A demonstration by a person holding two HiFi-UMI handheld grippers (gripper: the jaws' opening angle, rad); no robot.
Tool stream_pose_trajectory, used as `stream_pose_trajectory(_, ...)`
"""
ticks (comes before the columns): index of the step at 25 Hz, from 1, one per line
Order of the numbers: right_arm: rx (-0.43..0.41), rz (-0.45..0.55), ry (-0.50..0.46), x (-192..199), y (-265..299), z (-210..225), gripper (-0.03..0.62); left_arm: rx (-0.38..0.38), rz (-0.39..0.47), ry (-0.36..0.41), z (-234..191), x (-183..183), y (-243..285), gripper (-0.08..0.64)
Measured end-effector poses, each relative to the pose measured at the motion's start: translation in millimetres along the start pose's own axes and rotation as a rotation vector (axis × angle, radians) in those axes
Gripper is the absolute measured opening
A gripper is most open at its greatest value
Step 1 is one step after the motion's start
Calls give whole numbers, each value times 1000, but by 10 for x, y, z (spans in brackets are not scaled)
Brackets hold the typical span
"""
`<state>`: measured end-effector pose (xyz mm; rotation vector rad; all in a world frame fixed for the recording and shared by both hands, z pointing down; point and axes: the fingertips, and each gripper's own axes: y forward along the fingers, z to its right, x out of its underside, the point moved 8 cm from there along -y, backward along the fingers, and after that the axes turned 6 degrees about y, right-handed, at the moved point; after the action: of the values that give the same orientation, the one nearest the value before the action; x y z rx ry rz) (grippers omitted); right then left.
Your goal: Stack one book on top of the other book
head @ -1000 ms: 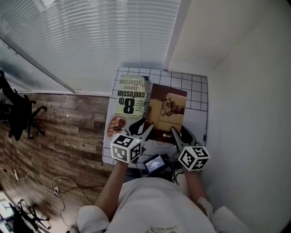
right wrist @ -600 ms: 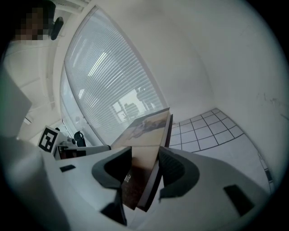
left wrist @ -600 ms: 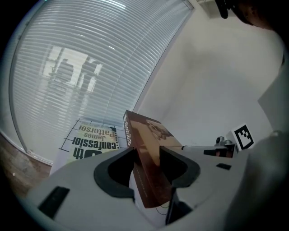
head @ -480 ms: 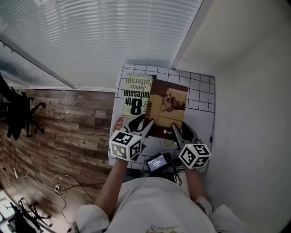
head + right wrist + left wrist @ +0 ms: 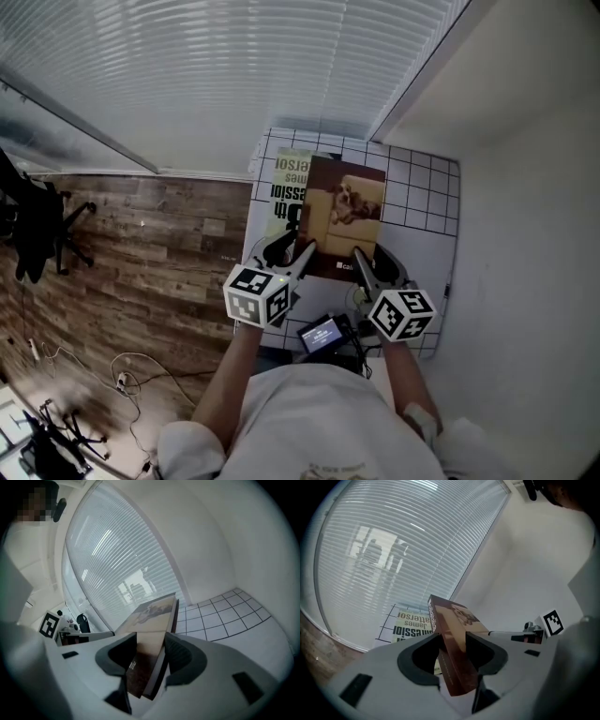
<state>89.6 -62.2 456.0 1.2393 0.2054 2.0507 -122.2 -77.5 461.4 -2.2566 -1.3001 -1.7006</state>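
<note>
The brown book (image 5: 345, 214) now covers the right part of the green book (image 5: 284, 192) — a second ago the two lie side by side, the big 8 showing. The left gripper (image 5: 300, 251) and right gripper (image 5: 370, 262) sit farther toward the green book's side with it

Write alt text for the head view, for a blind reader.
Seen from above, the left gripper and right gripper each clamp a near corner of a brown dog-cover book, which partly covers a pale James Patterson book on a white gridded table. Window blinds lie beyond, wood flooring to the left.
</note>
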Motion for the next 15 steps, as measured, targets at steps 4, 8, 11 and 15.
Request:
stream_pose_trajectory(4,-4,-19,-3,5,165,-79,183,-6,-6,-17,-175,-11,-22,186)
stream_pose_trajectory(8,-9,-33,-1,-11,310,-111,183,-14,-8,-24,-307,-44,-6,186)
stream_pose_trajectory(11,-10,-47,-6,-34,417,-135,183,-17,-11,-37,-404,-51,4,186)
stream_pose_trajectory(15,-13,-57,-12,-61,537,-175,183,-21,-14,-56,-527,-69,16,186)
